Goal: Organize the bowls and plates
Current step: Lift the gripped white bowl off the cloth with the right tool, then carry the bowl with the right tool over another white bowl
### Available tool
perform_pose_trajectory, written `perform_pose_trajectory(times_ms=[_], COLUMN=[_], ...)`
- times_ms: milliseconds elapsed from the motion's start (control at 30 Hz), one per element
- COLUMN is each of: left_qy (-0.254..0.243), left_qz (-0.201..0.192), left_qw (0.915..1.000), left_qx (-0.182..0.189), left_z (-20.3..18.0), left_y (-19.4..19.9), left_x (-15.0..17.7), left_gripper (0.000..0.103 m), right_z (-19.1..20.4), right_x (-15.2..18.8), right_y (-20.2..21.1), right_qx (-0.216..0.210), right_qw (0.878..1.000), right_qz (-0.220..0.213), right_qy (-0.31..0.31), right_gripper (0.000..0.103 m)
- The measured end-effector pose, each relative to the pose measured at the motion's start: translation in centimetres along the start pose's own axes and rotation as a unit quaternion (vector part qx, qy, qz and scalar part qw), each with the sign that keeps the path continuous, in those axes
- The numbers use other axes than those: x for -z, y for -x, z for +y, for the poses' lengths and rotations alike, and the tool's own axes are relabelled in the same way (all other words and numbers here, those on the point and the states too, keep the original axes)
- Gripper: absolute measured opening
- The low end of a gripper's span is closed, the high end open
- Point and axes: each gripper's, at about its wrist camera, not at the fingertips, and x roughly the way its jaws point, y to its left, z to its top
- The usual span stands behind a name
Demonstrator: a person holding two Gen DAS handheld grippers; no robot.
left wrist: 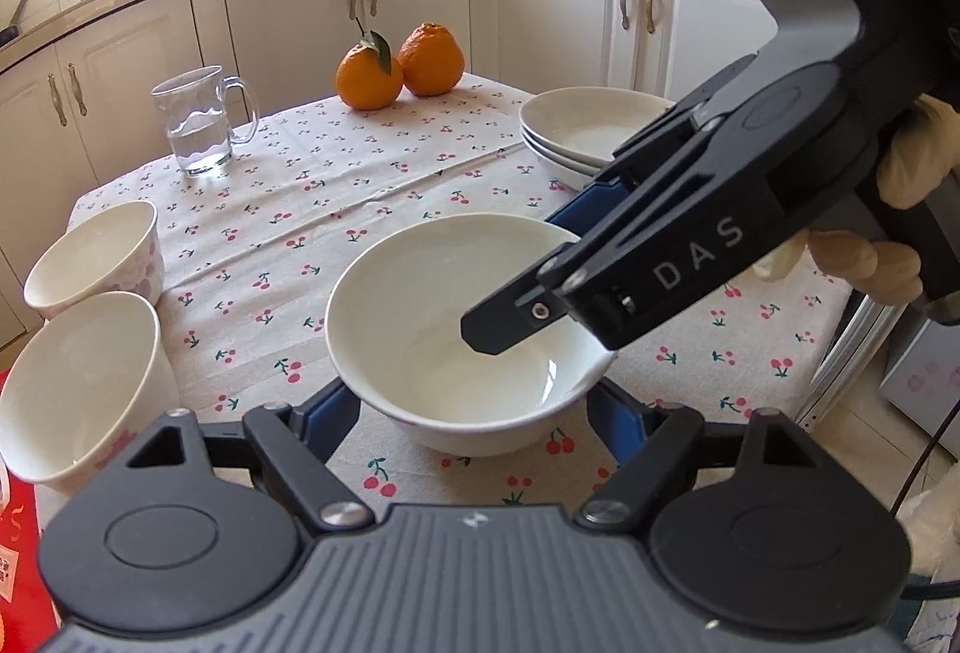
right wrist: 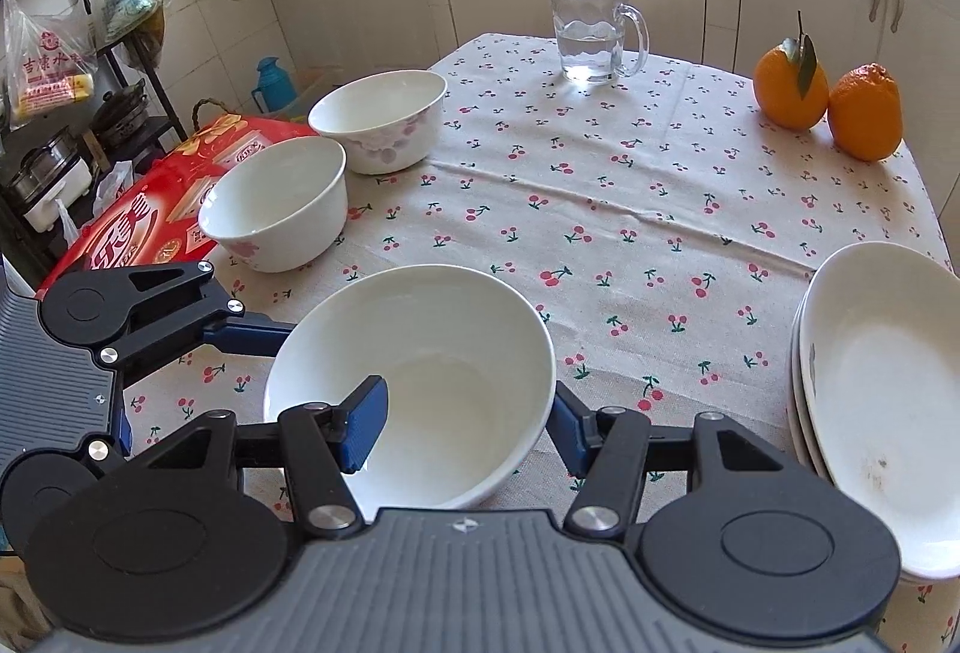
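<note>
The plates (right wrist: 888, 383) are already stacked right of the right tool (right wrist: 468, 419), which straddles one bowl's (right wrist: 420, 353) rim, not clamped. The left tool (left wrist: 474, 413) is spread wide. Three bowls remain unstacked.

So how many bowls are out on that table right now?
3. One plain white bowl sits nearest, between the two grippers' fingers. Two flowered bowls stand together at the table's left edge: one nearer, one farther. The stacked plates are not counted.
</note>
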Motion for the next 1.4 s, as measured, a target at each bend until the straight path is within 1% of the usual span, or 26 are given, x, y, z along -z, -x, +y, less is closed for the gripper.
perform_pose_trajectory(times_ms=[100, 133, 200, 267, 300, 367, 433, 633, 733, 800, 900, 1033, 1100, 1167, 1233, 1300, 1367, 1400], left_qy=[-0.001, -0.002, -0.005, -0.006, -0.005, -0.002, -0.001, -0.001, 0.002, 0.007, 0.017, 0.029, 0.033, 0.039, 0.043, 0.048, 0.052, 0.054], left_qz=[-0.001, -0.001, 0.0, -0.001, -0.002, -0.002, -0.001, 0.001, -0.001, -0.002, -0.007, -0.012, -0.015, -0.017, -0.019, -0.021, -0.022, -0.023], left_qw=[1.0, 1.0, 1.0, 1.0, 1.0, 1.0, 1.0, 0.9998, 0.9996, 0.9992, 0.9982, 0.9964, 0.9955, 0.9946, 0.9936, 0.9927, 0.9919, 0.9915], left_qx=[0.001, 0.001, 0.0, 0.0, 0.001, -0.001, -0.005, -0.018, -0.03, -0.041, -0.058, -0.078, -0.087, -0.095, -0.102, -0.109, -0.114, -0.117], left_z=[0.0, 0.0, -0.1, -0.1, -0.1, 0.0, 0.1, 0.1, 0.3, 0.6, 1.3, 2.2, 2.6, 3.1, 3.6, 4.1, 4.6, 4.9], left_y=[0.0, 0.0, 0.0, 0.2, 0.4, 0.7, 1.1, 2.7, 3.8, 4.4, 5.3, 6.4, 6.9, 7.2, 7.4, 7.6, 7.6, 7.6], left_x=[0.1, 0.1, 0.2, 0.3, 0.4, 0.5, 0.6, 1.6, 2.1, 2.5, 3.0, 3.6, 3.9, 4.2, 4.4, 4.6, 4.7, 4.7], left_gripper=[0.082, 0.082, 0.082, 0.083, 0.083, 0.083, 0.083, 0.083, 0.083, 0.083, 0.083, 0.083, 0.084, 0.084, 0.084, 0.084, 0.084, 0.084], right_z=[-0.2, -0.1, 0.1, 0.4, 0.6, 0.7, 0.9, 2.1, 3.4, 4.4, 5.6, 7.2, 7.7, 8.3, 9.0, 9.6, 9.9, 10.1], right_x=[0.1, 0.1, 0.2, 0.2, 0.2, 0.1, -0.1, -0.3, -0.5, -0.6, -1.3, -2.3, -2.9, -3.4, -3.8, -4.3, -4.8, -5.0], right_y=[0.0, 0.0, 0.2, 0.6, 0.8, 1.2, 1.3, 2.2, 2.7, 3.0, 3.4, 3.5, 3.5, 3.3, 3.0, 2.5, 1.9, 1.7], right_qx=[-0.003, -0.008, -0.015, -0.008, -0.006, -0.006, -0.007, -0.023, -0.013, -0.018, -0.023, -0.005, -0.012, -0.008, 0.005, 0.018, 0.003, -0.003], right_qw=[1.0, 1.0, 1.0, 1.0, 0.999, 0.999, 0.999, 0.998, 0.995, 0.992, 0.99, 0.986, 0.985, 0.983, 0.982, 0.98, 0.98, 0.98], right_qz=[-0.003, -0.005, -0.011, -0.022, -0.029, -0.034, -0.029, -0.023, -0.028, -0.03, -0.031, -0.036, -0.037, -0.039, -0.038, -0.031, -0.011, -0.01], right_qy=[-0.001, -0.001, 0.004, 0.013, 0.016, 0.024, 0.033, 0.059, 0.095, 0.119, 0.132, 0.161, 0.17, 0.177, 0.187, 0.196, 0.198, 0.199], right_gripper=[0.066, 0.07, 0.081, 0.101, 0.103, 0.103, 0.103, 0.103, 0.103, 0.103, 0.103, 0.103, 0.103, 0.103, 0.103, 0.103, 0.103, 0.103])
